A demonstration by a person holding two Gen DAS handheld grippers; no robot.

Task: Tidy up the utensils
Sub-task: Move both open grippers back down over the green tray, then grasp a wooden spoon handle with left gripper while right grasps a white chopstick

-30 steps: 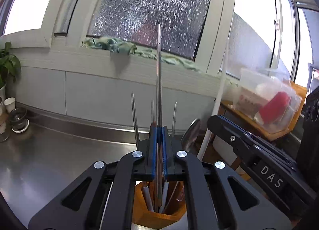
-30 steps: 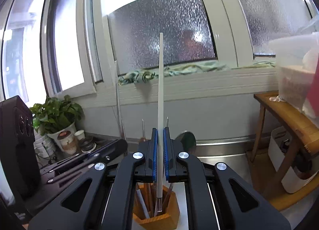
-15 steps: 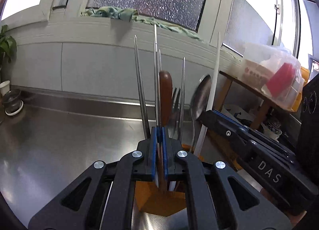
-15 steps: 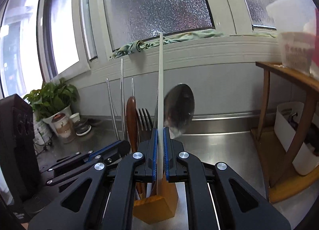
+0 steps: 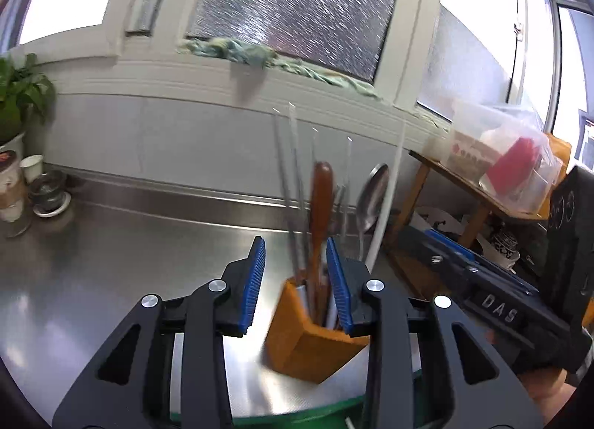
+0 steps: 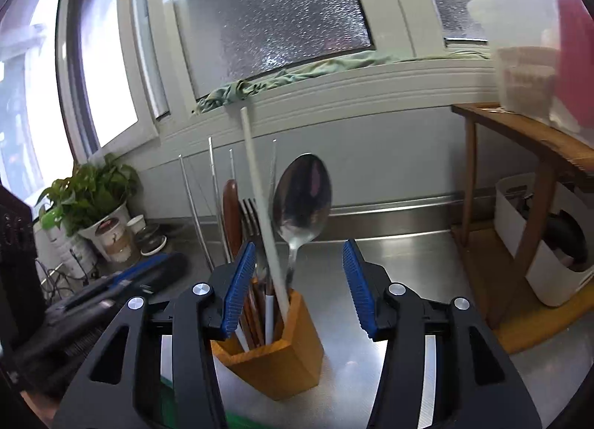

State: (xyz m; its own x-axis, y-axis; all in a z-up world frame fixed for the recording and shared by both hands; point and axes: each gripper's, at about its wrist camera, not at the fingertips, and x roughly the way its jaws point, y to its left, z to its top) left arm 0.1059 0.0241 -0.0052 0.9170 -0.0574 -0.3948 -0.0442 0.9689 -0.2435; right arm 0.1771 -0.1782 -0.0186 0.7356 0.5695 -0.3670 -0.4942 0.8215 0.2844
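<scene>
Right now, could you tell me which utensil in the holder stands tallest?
The white chopstick: its tip rises above the metal chopsticks, spoon and fork.

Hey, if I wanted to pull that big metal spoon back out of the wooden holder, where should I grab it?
Probably the spoon's thin neck just under the bowl, from above. It stands bowl-up in the wooden holder, handle buried, and the neck's right side is open.
</scene>
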